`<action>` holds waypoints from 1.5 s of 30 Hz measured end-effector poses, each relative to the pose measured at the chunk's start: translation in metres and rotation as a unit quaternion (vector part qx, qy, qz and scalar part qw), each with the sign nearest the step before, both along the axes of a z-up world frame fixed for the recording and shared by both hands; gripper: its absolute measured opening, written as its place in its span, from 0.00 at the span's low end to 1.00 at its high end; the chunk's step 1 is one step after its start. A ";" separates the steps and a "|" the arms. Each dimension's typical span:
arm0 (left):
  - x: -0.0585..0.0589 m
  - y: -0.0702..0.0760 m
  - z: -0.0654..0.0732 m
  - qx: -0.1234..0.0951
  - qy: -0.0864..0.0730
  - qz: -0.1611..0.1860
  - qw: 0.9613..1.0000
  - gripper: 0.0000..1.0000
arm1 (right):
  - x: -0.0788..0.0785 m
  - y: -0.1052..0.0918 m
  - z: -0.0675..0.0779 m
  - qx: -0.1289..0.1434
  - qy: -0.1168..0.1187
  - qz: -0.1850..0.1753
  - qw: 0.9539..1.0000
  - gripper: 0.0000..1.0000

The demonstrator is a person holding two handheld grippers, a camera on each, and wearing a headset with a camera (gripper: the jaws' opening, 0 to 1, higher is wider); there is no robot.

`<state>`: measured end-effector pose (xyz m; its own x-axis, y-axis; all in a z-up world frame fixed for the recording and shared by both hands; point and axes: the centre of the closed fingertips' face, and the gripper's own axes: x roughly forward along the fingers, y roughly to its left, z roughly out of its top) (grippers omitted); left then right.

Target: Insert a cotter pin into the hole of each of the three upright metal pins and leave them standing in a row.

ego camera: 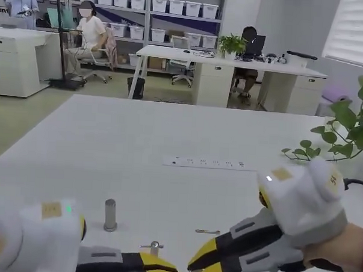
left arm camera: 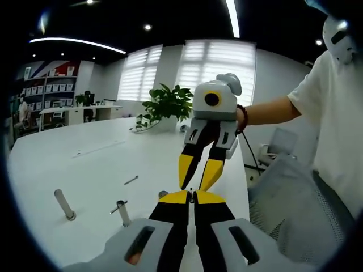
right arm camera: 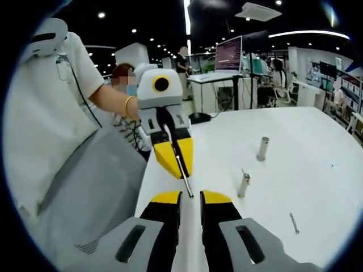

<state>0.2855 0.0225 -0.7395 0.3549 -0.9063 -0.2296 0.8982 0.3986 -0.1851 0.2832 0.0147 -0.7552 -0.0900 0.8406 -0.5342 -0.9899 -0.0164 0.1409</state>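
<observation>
I'm clamping my left claw (left arm camera: 193, 195) shut on a cotter pin (right arm camera: 186, 182), its free end poking between the parted jaws of my right claw (right arm camera: 191, 198) above the surface (right arm camera: 295, 170), and it's looking light, thin, bendy, so I'm favouring a grip near its head.

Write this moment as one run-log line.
left gripper: shut on thin rod | right gripper: open, facing it | bare pin: upright | pin with cotter fitted: upright | loose cotter pin: lying on table
</observation>
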 end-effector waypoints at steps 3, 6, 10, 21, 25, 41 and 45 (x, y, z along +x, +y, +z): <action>-0.004 -0.003 0.000 -0.002 -0.003 -0.011 1.000 0.00 | -0.005 0.000 -0.001 0.001 0.007 0.007 1.000 0.13; -0.006 -0.004 0.001 -0.004 -0.005 -0.017 1.000 0.00 | -0.008 0.001 -0.002 0.002 0.009 0.013 1.000 0.13; -0.008 -0.006 0.002 -0.010 -0.007 -0.023 1.000 0.00 | -0.010 0.001 -0.003 0.004 0.009 0.017 1.000 0.10; -0.012 -0.007 0.003 -0.015 -0.007 -0.036 0.999 0.00 | -0.016 0.001 -0.002 0.006 0.007 0.035 0.999 0.06; -0.014 -0.008 0.003 -0.015 -0.007 -0.040 0.999 0.00 | -0.019 0.000 -0.002 0.001 0.005 0.040 0.999 0.04; -0.006 -0.007 0.001 0.009 -0.028 -0.016 0.999 0.08 | -0.015 -0.006 -0.007 -0.038 -0.047 0.056 0.997 0.03; -0.003 -0.005 -0.002 0.015 -0.027 -0.005 1.000 0.16 | -0.010 -0.014 -0.010 -0.054 -0.055 0.051 0.996 0.03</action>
